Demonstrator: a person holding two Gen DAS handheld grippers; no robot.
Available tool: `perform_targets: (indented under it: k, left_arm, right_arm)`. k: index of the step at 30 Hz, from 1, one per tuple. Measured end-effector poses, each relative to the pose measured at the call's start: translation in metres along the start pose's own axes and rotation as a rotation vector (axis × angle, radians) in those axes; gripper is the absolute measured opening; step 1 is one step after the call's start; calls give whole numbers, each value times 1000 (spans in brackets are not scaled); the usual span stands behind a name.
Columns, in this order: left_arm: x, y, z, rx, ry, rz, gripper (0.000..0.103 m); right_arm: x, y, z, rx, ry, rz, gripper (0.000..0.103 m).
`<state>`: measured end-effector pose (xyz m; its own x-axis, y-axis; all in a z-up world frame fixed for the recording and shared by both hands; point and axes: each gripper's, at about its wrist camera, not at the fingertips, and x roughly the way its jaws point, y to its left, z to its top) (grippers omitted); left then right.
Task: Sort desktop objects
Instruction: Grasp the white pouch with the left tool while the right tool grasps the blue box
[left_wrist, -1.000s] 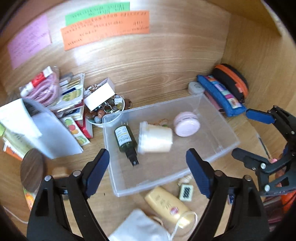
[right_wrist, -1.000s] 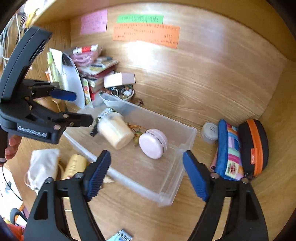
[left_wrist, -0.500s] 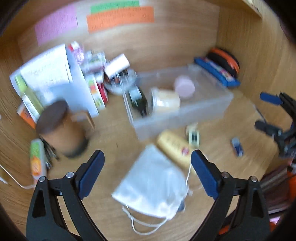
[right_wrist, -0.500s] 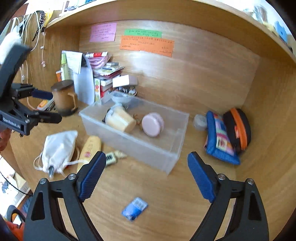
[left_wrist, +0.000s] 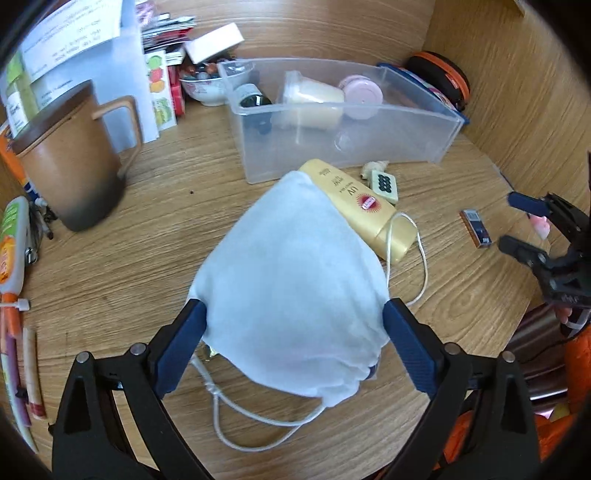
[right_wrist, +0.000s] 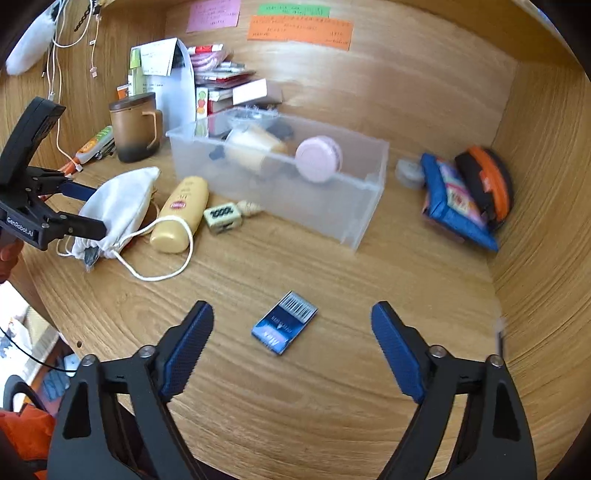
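Since half a second ago, the left hand-held gripper (left_wrist: 293, 343) has dropped low over the white drawstring pouch (left_wrist: 291, 291), its spread pads now flanking the cloth on both sides. That pouch lies on the worktop (left_wrist: 122, 266), overlapping the yellow sunscreen tube (left_wrist: 364, 210) near the clear bin (left_wrist: 343, 125). Right hand-held gripper (right_wrist: 291, 350) hangs wide apart over the blue card packet (right_wrist: 283, 322).
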<state>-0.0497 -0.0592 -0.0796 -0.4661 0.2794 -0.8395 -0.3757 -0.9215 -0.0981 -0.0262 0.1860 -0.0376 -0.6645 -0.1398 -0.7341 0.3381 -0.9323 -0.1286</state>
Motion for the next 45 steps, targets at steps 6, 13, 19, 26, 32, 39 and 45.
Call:
perform_targets:
  k: [6,13,19,26,32,39,45]
  left_arm:
    - [17,-19,-4,94,55,64,103]
    - [15,-18,-1,45,5,84,93]
    - [1,-5,1,-27,-25,74,62]
    - [-21,17,3,-120,-71,70,52]
    - [-44,15,10,-107,-130,72,52]
    - [-62,6,28,-99,-183,69,52]
    - [-80,1,45,-70,-221,96,52]
  right_arm:
    - [18,-4,-5,38,61,35,49]
    - [30,-6,-5,86,77,74,35]
    - [31,-8,-3,101,60,93,31]
    - [27,-16,5,144,38,123,26]
    - [13,-20,12,157,-4,123,26]
    - [-2,-26,22,175,-49,133,26]
    - [-15,-28,35,158,-89,129,26]
